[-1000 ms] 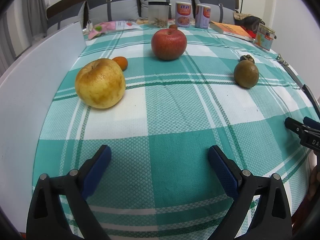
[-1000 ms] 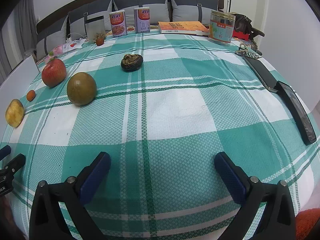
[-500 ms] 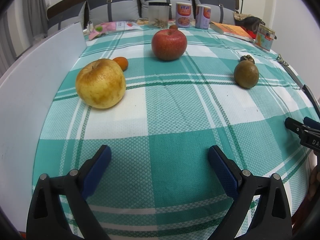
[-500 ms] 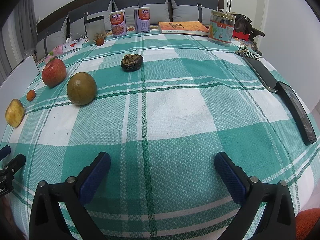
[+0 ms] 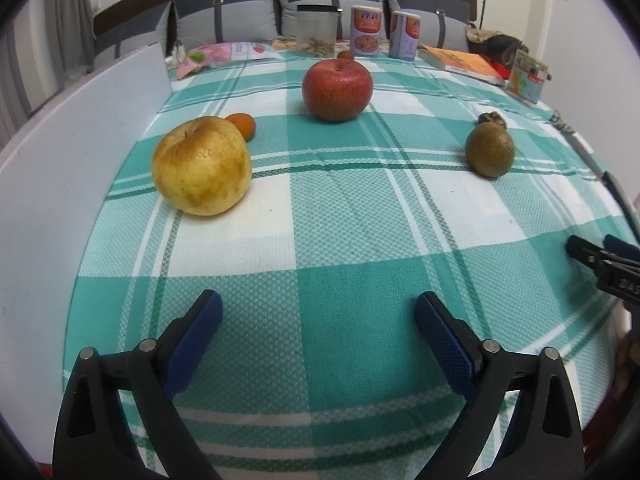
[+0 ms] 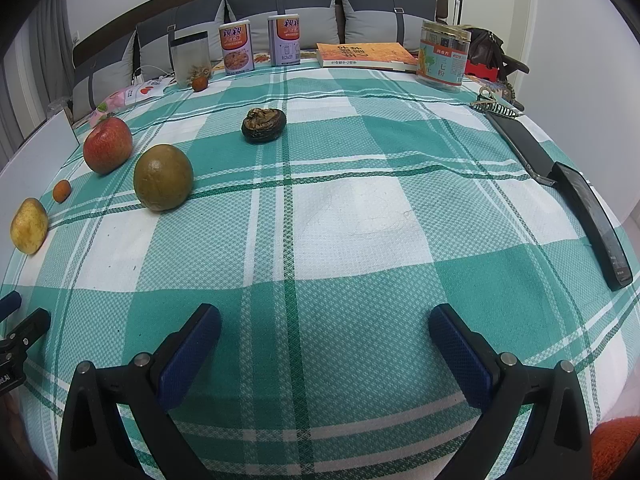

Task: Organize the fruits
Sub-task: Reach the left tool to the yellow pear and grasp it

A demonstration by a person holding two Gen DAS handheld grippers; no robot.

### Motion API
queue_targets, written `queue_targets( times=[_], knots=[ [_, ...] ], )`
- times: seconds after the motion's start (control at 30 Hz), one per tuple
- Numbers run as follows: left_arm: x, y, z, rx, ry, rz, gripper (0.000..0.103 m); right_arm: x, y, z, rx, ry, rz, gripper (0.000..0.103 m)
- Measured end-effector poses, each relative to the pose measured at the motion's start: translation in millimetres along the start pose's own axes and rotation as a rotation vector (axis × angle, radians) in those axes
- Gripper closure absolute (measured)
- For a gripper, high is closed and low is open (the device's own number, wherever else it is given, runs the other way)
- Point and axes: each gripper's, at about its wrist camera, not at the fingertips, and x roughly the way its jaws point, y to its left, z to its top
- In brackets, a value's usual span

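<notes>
A table under a green-and-white checked cloth (image 6: 360,216) carries the fruit. At the left lie a yellow apple (image 5: 201,165) and a small orange (image 5: 242,125) just behind it, then a red apple (image 5: 337,90), a brownish-green fruit (image 6: 163,177) and a dark shrivelled fruit (image 6: 263,119). Along the far edge stand a clear jar (image 6: 190,58), 2 cans (image 6: 236,47), a book (image 6: 366,54) and a labelled tub (image 6: 442,56). A white board (image 5: 72,152) stands at the left edge; 2 dark flat bars (image 6: 592,220) lie at the right.
</notes>
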Motion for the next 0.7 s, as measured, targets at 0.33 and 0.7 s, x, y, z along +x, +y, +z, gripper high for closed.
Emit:
queue_targets(
  times=[0.33, 0.7],
  knots=[
    [-3.2, 57.1, 36.3, -0.23, -0.021, -0.001, 0.006, 0.4, 0.6, 1.0, -0.004, 0.002, -0.001, 0.0],
    [43.8, 75.2, 80.8, -0.276, 0.014, 0.111, 0.023, 0.7, 0.6, 1.3, -0.004, 0.003, -0.001, 0.0]
  ],
)
